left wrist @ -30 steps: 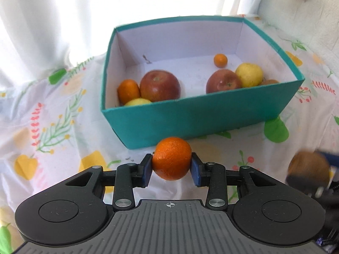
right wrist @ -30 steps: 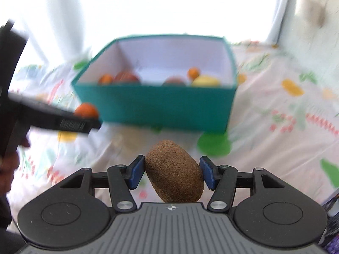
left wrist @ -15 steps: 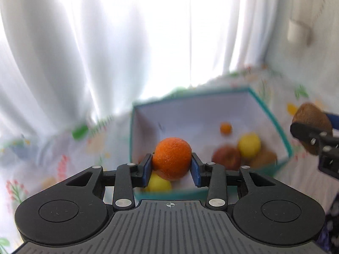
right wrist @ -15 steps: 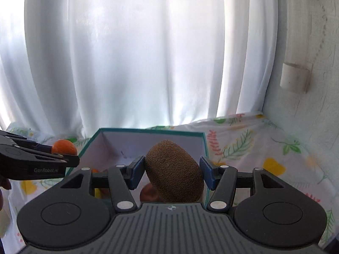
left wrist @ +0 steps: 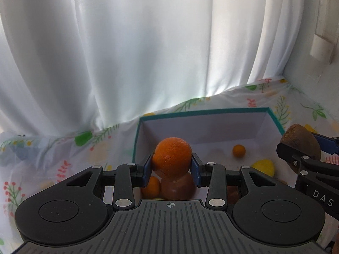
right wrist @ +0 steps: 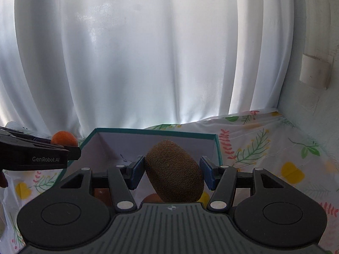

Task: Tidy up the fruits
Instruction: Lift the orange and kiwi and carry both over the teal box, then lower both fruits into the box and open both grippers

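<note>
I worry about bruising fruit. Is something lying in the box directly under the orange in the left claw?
Yes. Under the orange, a red apple and a smaller orange fruit already lie inside the teal box.

White curtains (right wrist: 148,53) glow with daylight from behind (strongest along their lower folds); a rough white wall (right wrist: 313,31) stands right; a floral cloth (right wrist: 275,148) covers the bench.

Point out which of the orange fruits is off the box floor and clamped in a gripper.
The big orange, pinched between the left gripper pads above the teal box. The tiny orange fruit and the second one lie inside.
</note>
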`<control>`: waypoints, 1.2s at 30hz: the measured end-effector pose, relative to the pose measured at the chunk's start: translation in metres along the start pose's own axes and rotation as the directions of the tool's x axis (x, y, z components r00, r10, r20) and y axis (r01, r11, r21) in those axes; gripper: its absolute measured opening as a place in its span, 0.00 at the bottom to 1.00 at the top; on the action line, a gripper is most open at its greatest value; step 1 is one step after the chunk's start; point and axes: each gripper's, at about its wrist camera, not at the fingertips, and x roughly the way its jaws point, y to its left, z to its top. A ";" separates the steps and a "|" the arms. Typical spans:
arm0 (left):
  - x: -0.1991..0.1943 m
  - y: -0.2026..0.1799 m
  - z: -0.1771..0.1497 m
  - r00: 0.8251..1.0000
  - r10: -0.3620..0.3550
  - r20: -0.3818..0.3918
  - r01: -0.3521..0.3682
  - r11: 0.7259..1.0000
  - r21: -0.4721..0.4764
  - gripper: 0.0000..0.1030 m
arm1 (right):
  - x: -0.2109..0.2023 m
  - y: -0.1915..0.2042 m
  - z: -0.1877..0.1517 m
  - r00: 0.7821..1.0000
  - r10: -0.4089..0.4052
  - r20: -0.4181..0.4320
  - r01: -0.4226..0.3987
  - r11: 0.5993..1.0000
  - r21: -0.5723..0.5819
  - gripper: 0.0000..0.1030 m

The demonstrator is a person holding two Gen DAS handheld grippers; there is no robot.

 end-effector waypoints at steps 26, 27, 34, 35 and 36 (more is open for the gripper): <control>0.071 0.003 -0.015 0.986 0.016 -0.167 -0.014 1.000 0.014 0.41 | 0.058 0.002 -0.022 0.986 -0.008 -0.167 0.001 0.999 -0.044 0.55; 0.073 0.003 -0.016 0.985 0.014 -0.173 -0.012 1.000 0.016 0.41 | 0.058 0.003 -0.023 0.985 -0.008 -0.171 0.001 0.999 -0.043 0.55; 0.078 0.004 -0.018 0.982 0.017 -0.188 -0.013 1.000 0.021 0.43 | 0.064 0.004 -0.025 0.982 -0.014 -0.187 0.005 0.999 -0.050 0.55; 0.077 0.004 -0.017 0.983 0.026 -0.180 -0.021 0.999 0.028 0.42 | 0.064 0.004 -0.025 0.984 -0.013 -0.176 0.004 0.999 -0.054 0.55; 0.077 0.004 -0.016 0.984 0.023 -0.177 -0.018 0.999 0.029 0.43 | 0.063 0.005 -0.024 0.986 -0.018 -0.167 0.008 0.998 -0.062 0.55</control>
